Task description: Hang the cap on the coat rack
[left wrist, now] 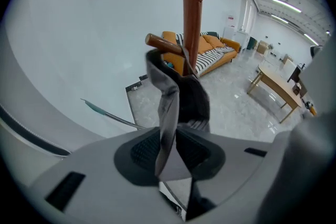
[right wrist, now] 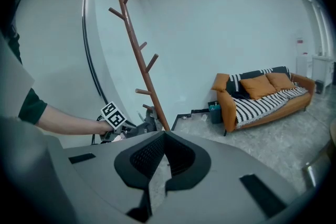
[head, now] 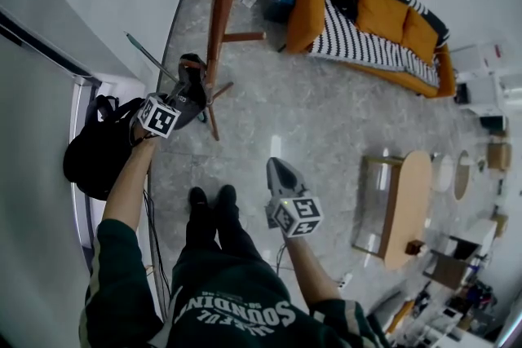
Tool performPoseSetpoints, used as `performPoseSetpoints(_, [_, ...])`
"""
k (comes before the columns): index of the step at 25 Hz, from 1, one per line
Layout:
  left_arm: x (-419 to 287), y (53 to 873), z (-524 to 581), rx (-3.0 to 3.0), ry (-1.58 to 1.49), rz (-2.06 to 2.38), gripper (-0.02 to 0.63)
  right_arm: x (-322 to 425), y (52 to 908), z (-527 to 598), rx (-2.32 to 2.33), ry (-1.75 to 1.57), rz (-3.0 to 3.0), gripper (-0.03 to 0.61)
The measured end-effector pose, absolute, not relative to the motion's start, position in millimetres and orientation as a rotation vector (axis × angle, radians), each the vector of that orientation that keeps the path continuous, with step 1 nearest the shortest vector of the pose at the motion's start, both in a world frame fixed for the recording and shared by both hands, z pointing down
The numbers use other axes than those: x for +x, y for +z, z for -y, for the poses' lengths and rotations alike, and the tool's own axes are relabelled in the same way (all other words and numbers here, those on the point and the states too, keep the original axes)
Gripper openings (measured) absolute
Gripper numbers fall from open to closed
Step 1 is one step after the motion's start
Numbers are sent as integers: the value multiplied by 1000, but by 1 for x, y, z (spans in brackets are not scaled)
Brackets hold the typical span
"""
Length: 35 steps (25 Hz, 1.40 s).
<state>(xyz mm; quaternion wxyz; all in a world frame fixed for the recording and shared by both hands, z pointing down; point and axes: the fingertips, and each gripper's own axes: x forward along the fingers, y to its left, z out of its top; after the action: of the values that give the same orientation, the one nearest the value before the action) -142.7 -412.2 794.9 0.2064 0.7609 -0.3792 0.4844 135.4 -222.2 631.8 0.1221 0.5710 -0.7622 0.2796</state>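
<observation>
The brown wooden coat rack (head: 224,4) rises next to the white wall, with short pegs along its pole. My left gripper (head: 194,85) is right at the pole, shut on the grey brim of the cap (left wrist: 184,97). The cap's dark crown lies against a low peg (left wrist: 163,43) and the pole (left wrist: 190,13); whether it rests on the peg I cannot tell. In the left gripper view the brim runs straight up between the pads (left wrist: 144,149). My right gripper (head: 281,175) hangs lower, over the floor, jaws shut with nothing in them. In the right gripper view the rack (right wrist: 139,55) and the left gripper (right wrist: 131,126) show ahead.
A black backpack (head: 98,151) lies by the wall at the left. An orange sofa (head: 367,12) with a striped cover stands beyond the rack. To the right is a wooden table (head: 412,204) beside a glass one (head: 375,200). The person's feet (head: 210,200) stand near the rack's base.
</observation>
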Motion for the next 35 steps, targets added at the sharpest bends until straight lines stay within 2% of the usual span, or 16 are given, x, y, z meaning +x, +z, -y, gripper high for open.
performPoseSetpoints(2, [-146,799,410,2101,1335,1087,84,136,634,219,1669,837,2216,-2])
performPoseSetpoints(15, [-158,815,381,2054,1321,1090,84,129,643,206,1635,845,2230,-2])
performPoseSetpoints(25, [-150,796,348,2074,1229,1107,83,114,633,202,1600,822,2280,-2])
performPoseSetpoints(27, [-147,788,339,2092,1215,1106,63,109,628,203,1587,805,2304,-2])
performPoseSetpoints(29, [-145,774,332,2112,1182,1113,5,106,624,204,1586,793,2320,-2])
performPoseSetpoints(35, [-141,728,311,2168,1095,1130,2,95,605,214,1554,749,2379,-2])
